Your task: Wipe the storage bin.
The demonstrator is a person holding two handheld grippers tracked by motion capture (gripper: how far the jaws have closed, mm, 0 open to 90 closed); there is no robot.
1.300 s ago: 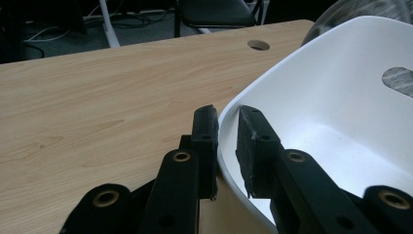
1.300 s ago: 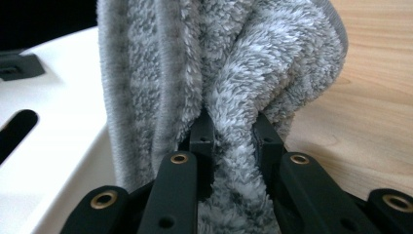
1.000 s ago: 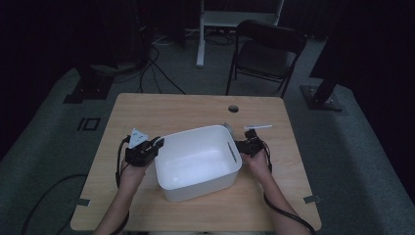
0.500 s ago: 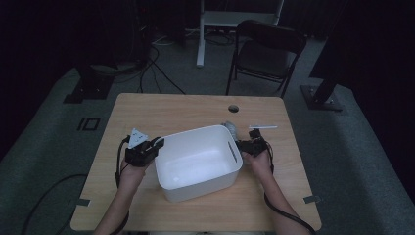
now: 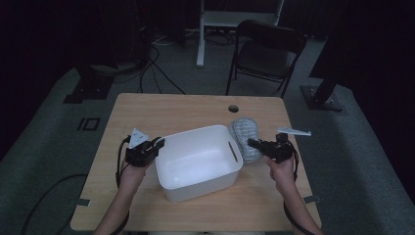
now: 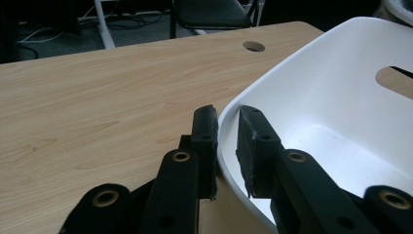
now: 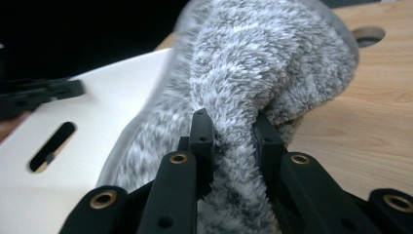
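A white plastic bin [image 5: 198, 161] stands in the middle of the wooden table [image 5: 186, 107]. My left gripper [image 5: 157, 145] is shut on the bin's left rim [image 6: 229, 122], one jaw outside the wall and one inside. My right gripper [image 5: 250, 143] is shut on a grey fuzzy slipper [image 5: 245, 138], held just right of the bin's right wall. In the right gripper view the slipper [image 7: 253, 73] bulges up from between the jaws, beside the bin's slotted handle [image 7: 51, 146].
A round cable hole [image 5: 233, 108] lies in the table behind the bin. A dark folding chair [image 5: 266, 54] and a white stand [image 5: 235, 19] are beyond the far edge. Cables trail on the floor at left.
My right gripper has pulled away to the right and up, and the grey slipper has come into sight beside the bin. The left gripper keeps its hold on the rim.
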